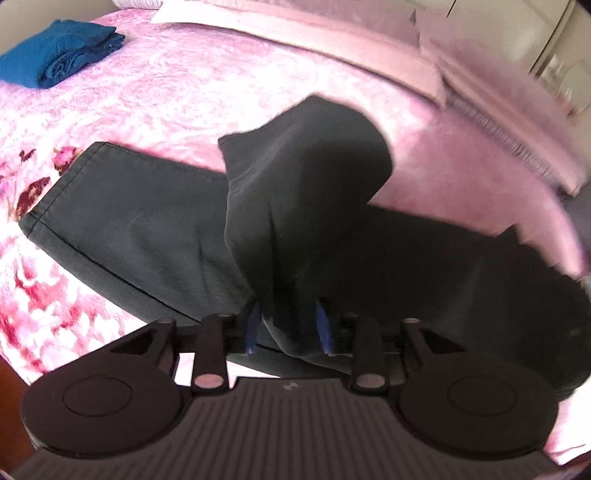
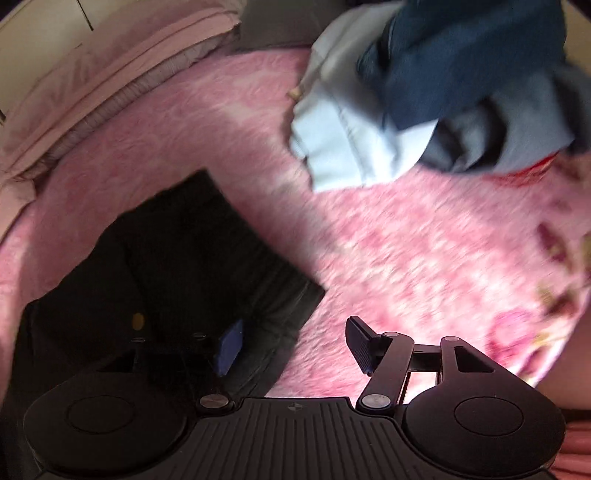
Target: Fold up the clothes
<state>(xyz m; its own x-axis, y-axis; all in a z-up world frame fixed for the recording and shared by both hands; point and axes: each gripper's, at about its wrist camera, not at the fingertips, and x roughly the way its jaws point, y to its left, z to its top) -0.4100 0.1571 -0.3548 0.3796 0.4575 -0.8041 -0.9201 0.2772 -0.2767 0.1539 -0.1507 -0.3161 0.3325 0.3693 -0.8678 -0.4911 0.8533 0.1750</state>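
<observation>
A black garment (image 1: 133, 229) lies spread on the pink bedspread (image 1: 184, 96). My left gripper (image 1: 288, 328) is shut on a fold of it, and the held cloth rises in a hump (image 1: 306, 162) in front of the fingers. In the right wrist view the same black garment (image 2: 177, 266) lies at the lower left on the bedspread (image 2: 406, 251). My right gripper (image 2: 295, 343) is open, its left finger (image 2: 229, 347) over the garment's edge and its right finger (image 2: 360, 343) over the bedspread. It holds nothing.
A folded teal garment (image 1: 59, 51) lies at the far left of the bed. A heap of light blue, navy and grey clothes (image 2: 424, 92) lies at the far right. Pale pink pillows (image 1: 332, 33) line the head of the bed.
</observation>
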